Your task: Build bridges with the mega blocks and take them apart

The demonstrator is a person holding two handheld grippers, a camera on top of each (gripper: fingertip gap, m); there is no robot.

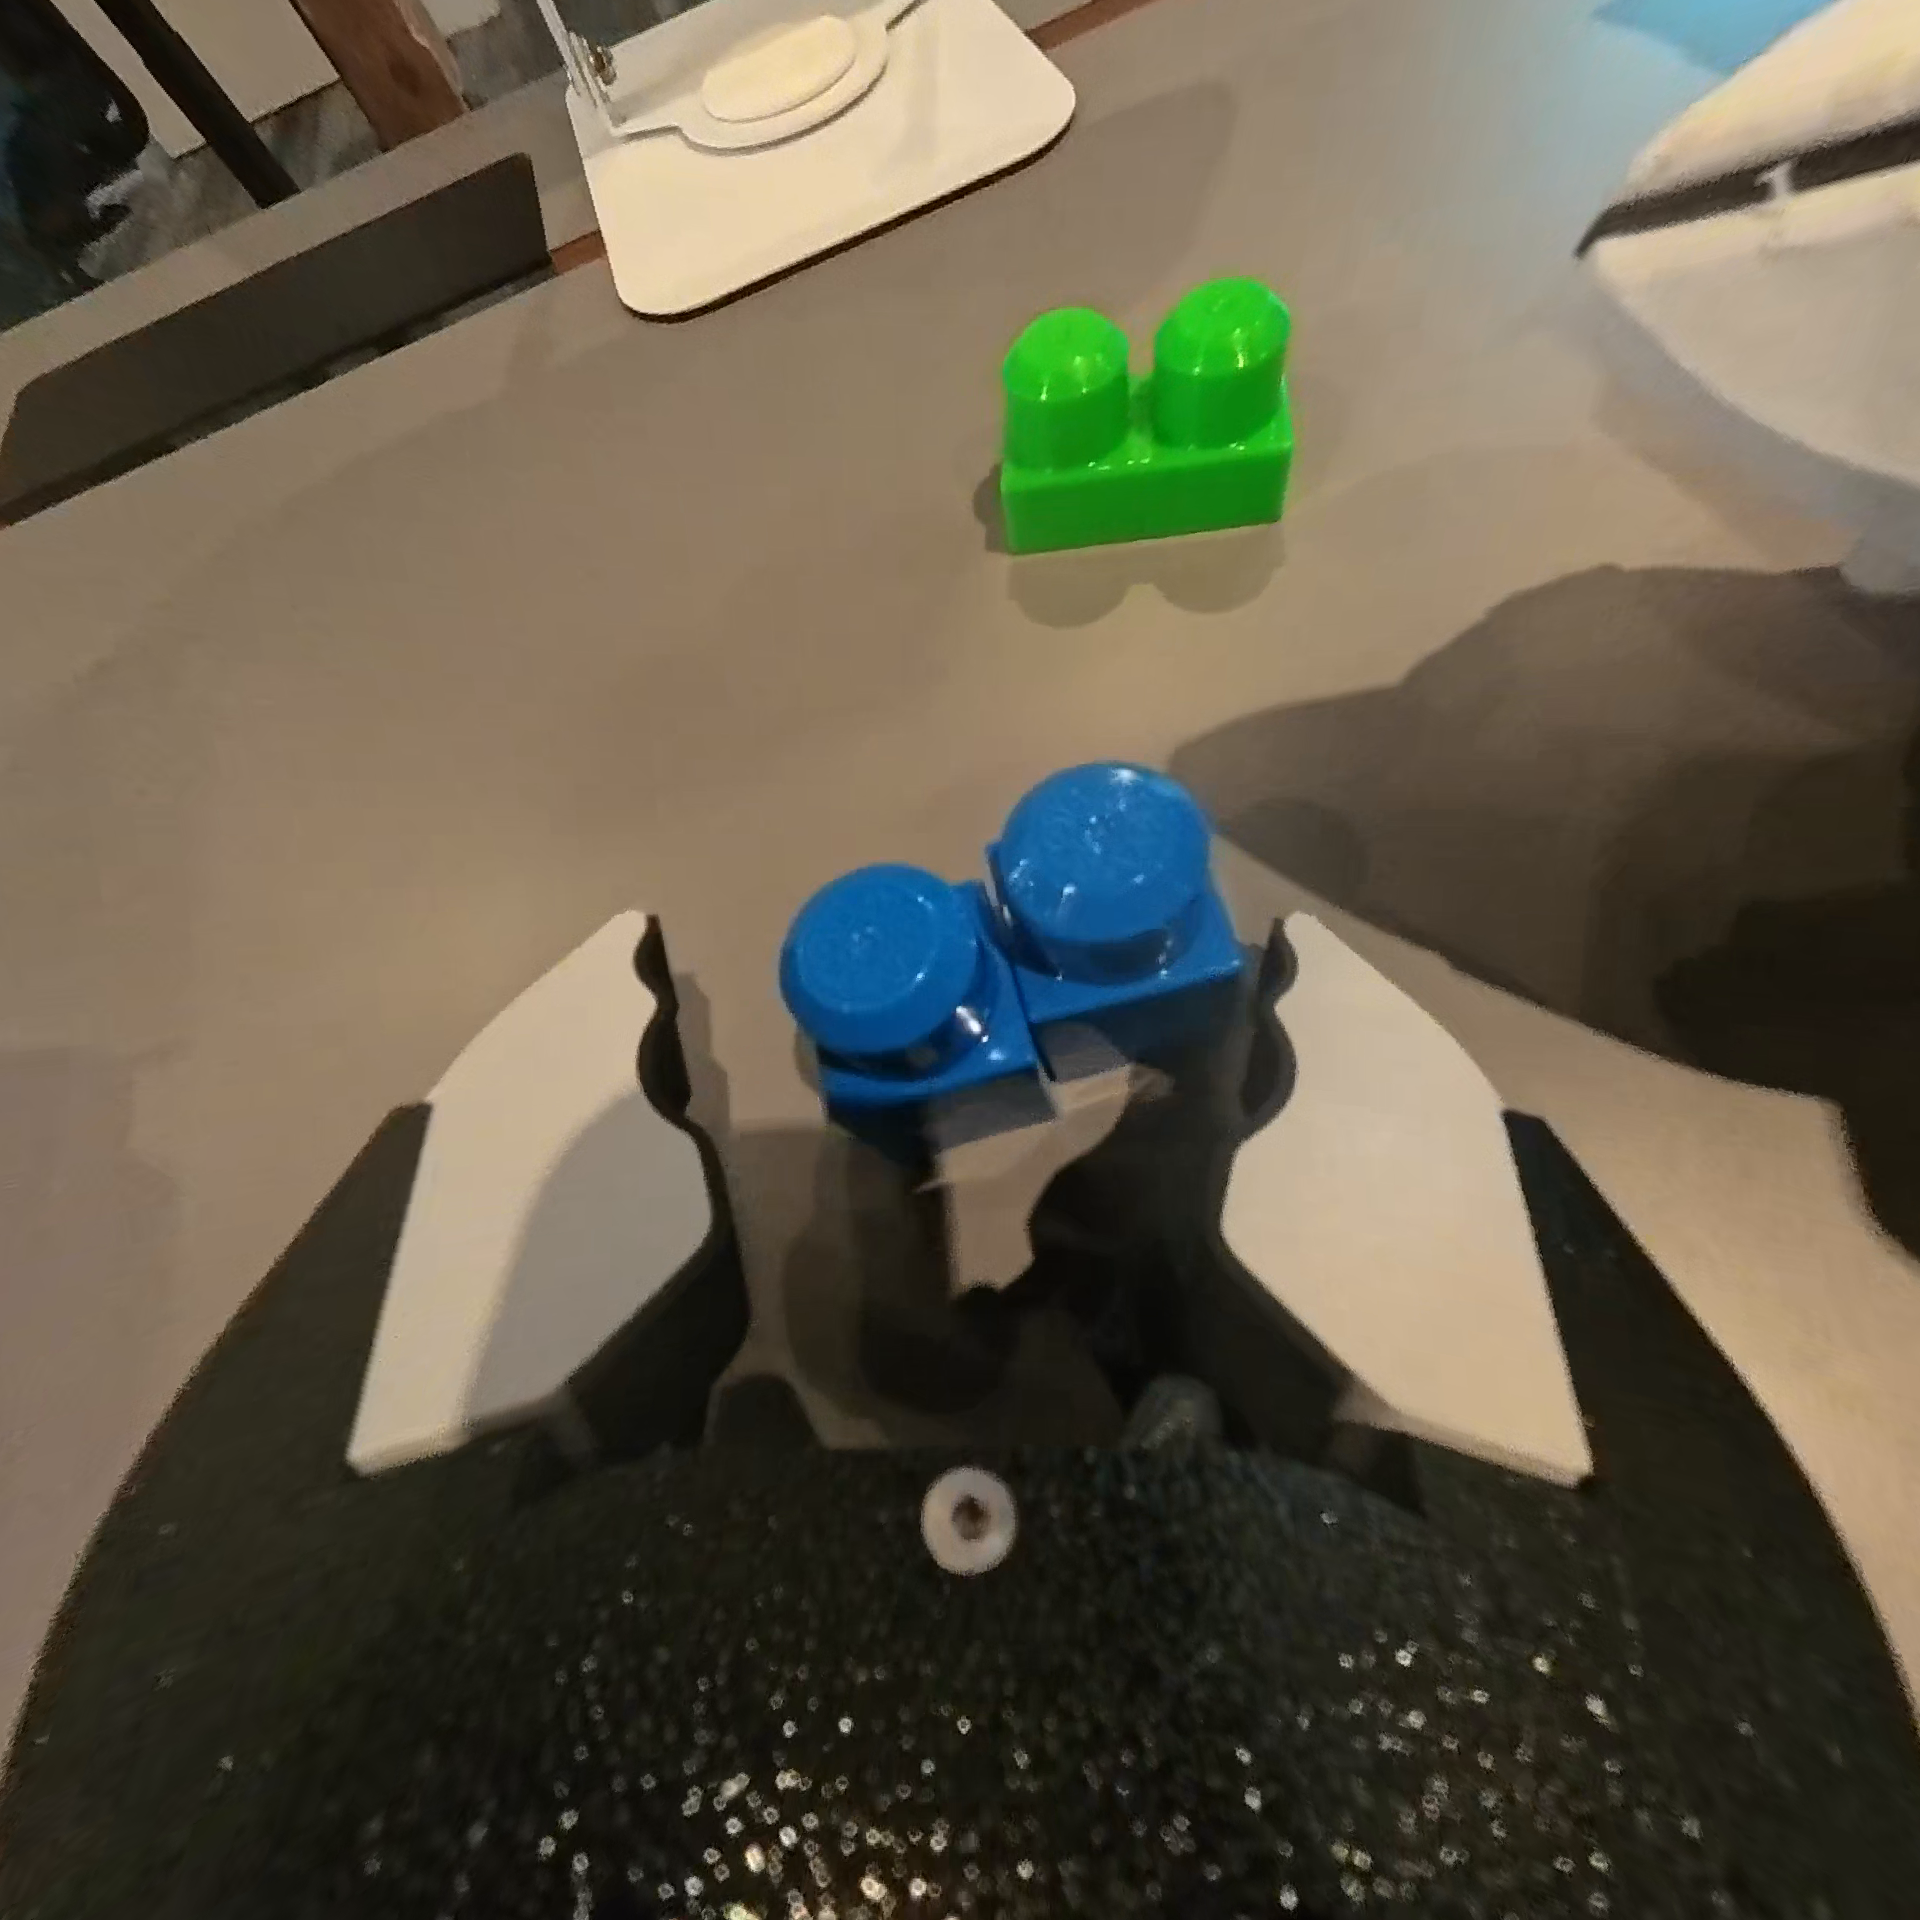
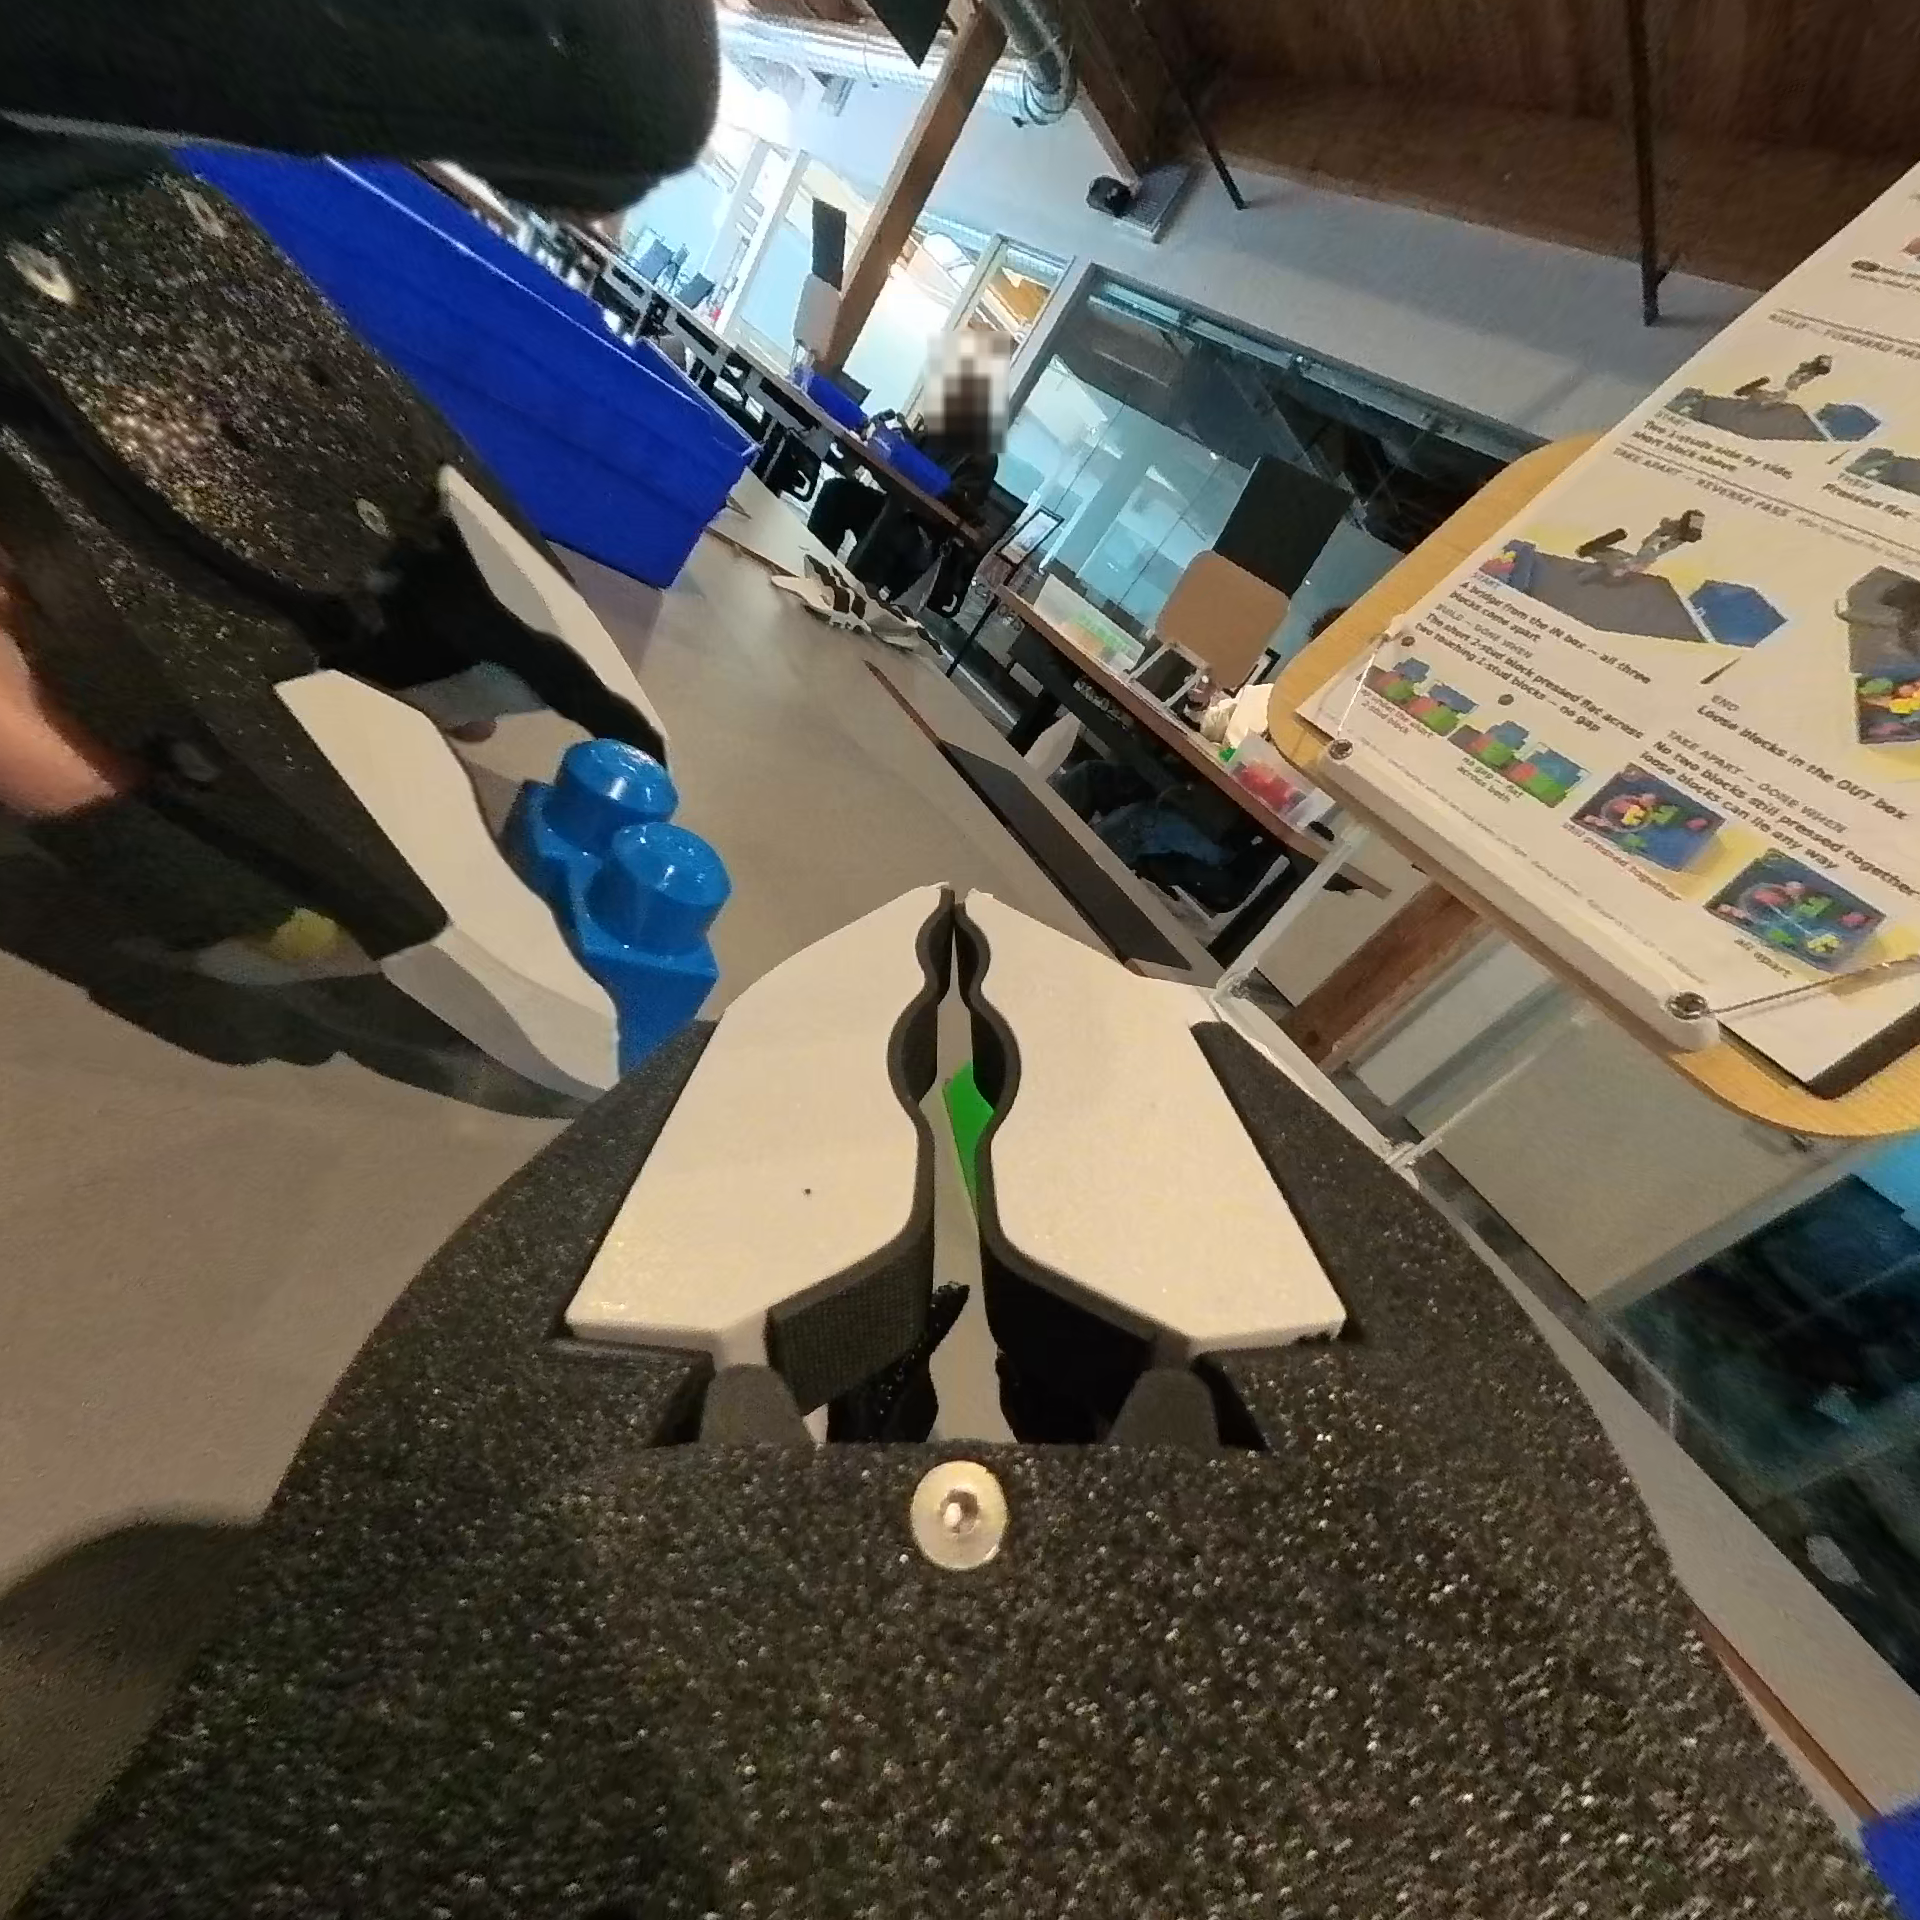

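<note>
A blue two-stud block (image 1: 1013,977) stands on the grey table (image 1: 520,727), studs up, between the fingers of my left gripper (image 1: 961,925). The jaws are wide open; the right finger is close to the block's end and the left finger stands apart from it. A green two-stud block (image 1: 1143,436) sits alone farther on. My right gripper (image 2: 954,894) is shut with its tips together and holds nothing; a sliver of the green block (image 2: 966,1117) shows through the gap below. The right wrist view also shows the left gripper (image 2: 582,821) around the blue block (image 2: 649,935).
A white instruction board on a stand (image 1: 821,156) is at the table's far edge and also shows in the right wrist view (image 2: 1662,623). Blue bins (image 2: 499,343) stand beyond the left gripper. A dark flat piece (image 1: 270,332) lies at the far left. A person sits at a distant table (image 2: 935,499). My right fingertips sit around 11 cm from my left ones.
</note>
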